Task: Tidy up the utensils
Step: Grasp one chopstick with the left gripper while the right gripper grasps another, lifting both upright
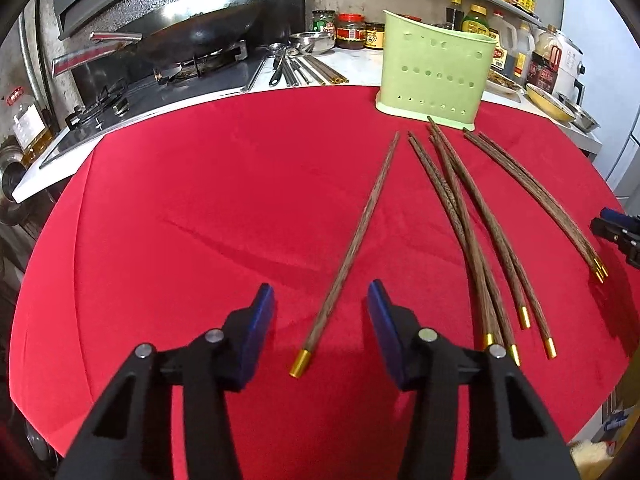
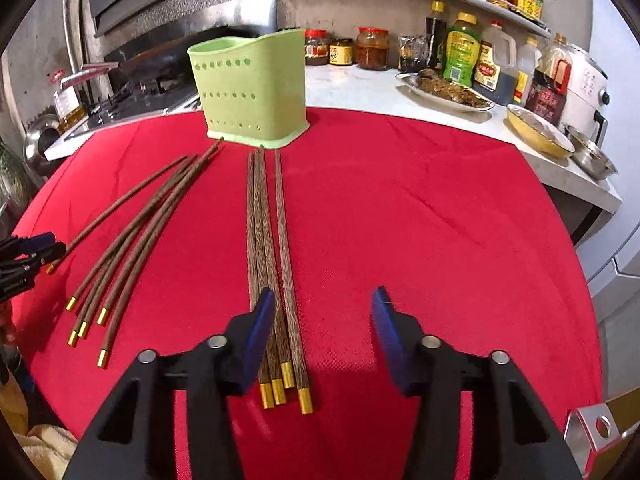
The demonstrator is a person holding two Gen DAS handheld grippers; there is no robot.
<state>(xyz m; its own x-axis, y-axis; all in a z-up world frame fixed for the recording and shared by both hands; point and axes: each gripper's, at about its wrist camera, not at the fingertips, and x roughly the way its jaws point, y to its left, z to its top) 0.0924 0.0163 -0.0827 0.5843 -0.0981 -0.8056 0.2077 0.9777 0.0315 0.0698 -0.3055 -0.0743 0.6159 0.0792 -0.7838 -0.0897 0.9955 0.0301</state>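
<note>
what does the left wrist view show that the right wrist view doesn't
Only the left wrist view: a wok on the stove, and the lone chopstick lying whole between the open left tongs.
Only the right wrist view: a platter of food, and the gold-capped ends of a straight chopstick bundle beside the open right tongs.
Both: the green holder, the fanned chopsticks and the red cloth.

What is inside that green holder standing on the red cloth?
The green holder shows only its rim and perforated walls; no chopstick pokes above the rim. Its bottom is hidden by its own walls, so nothing more can be told. The wooden chopsticks all lie on the red cloth.
</note>
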